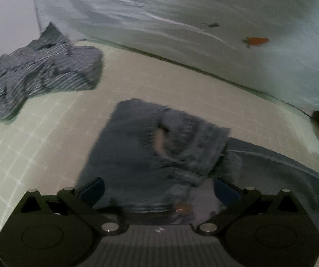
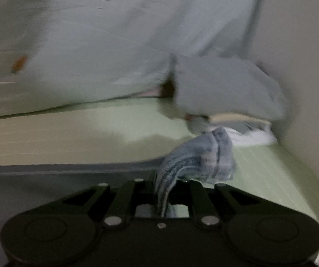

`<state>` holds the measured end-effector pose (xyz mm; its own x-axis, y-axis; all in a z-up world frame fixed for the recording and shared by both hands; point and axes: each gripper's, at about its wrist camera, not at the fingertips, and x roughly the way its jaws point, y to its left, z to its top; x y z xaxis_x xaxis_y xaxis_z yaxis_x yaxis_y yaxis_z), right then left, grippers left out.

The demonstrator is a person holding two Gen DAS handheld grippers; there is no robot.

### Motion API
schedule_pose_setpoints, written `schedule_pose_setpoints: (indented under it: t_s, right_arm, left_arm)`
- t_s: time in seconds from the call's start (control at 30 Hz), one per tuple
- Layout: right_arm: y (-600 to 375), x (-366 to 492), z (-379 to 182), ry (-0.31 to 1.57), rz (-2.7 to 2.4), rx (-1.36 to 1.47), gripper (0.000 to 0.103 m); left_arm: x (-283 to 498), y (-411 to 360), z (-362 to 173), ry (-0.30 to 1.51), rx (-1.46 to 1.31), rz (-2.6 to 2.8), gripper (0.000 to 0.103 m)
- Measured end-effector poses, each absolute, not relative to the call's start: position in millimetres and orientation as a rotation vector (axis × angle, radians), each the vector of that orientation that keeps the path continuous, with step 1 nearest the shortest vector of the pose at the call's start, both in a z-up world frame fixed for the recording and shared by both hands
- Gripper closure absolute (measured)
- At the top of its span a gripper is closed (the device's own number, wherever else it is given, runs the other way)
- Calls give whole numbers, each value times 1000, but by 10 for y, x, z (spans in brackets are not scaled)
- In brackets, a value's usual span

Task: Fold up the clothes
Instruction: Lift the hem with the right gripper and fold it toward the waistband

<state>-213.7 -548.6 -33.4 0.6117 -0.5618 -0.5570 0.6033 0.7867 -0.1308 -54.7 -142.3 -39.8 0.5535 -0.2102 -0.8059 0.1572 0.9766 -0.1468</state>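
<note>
A pair of dark blue jeans with a torn hole lies crumpled on the green grid mat, just ahead of my left gripper. Its blue pads stand wide apart. The denim lies between and under them, and the pads do not press on it. In the right wrist view my right gripper is shut on a bunched, pale blue end of the jeans, which sticks up out of the jaws. The rest of that denim trails flat to the left.
A striped grey garment is heaped at the mat's far left. A pale sheet with a small carrot print rises along the far edge. At the right, a grey cloth bundle sits against a wall.
</note>
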Motion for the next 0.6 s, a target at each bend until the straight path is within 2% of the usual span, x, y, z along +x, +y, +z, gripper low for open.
schedule_pose_setpoints:
  t_s: [0.3, 0.43, 0.53, 0.6]
  right_arm:
    - [-4201, -1713, -477, 650, -382, -32, 95]
    - [-3695, -1623, -860, 802, -219, -18, 92]
    - [-3592, -1715, -996, 864, -228, 18, 82]
    - [-3565, -1805, -1006, 869, -250, 35, 62]
  left_arm:
    - [-545, -724, -444, 993, -64, -171, 0]
    - [-488, -535, -488, 1013, -70, -168, 0]
    - [-462, -504, -511, 1017, -55, -185, 0]
    - [-449, -512, -528, 1022, -43, -201, 0]
